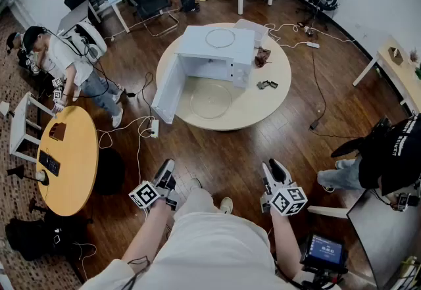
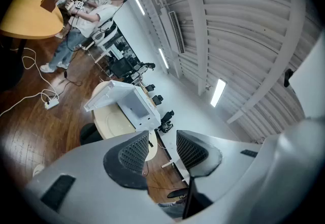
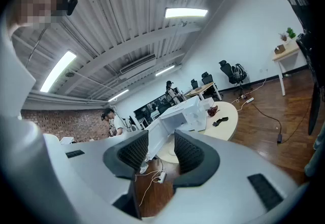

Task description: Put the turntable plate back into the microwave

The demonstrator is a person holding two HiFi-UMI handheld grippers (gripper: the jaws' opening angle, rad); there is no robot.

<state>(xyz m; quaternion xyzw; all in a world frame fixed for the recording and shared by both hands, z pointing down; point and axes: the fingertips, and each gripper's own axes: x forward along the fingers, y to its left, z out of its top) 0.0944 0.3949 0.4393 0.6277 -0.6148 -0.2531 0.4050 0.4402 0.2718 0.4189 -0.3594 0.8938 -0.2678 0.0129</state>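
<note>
Turntable plate lies flat on the round bench, far ahead of both pairs of jaws, and neither pair is touching it. The bench sits well apart from the jaws, with a stretch of wooden floor in between. The white microwave stands on the bench just beyond the plate. Its door is swung wide open on the left jaws' side, and a thin ring rests on its roof.

The left gripper is held low and near the person. Its jaws are spread with nothing between them, and in its own view the microwave sits above and to the left of the gap. The right gripper is the same: jaws apart and empty, and in its own view the microwave shows just above the gap.

On the right jaws' side of the microwave lie a brown thing and some small black pieces.
</note>
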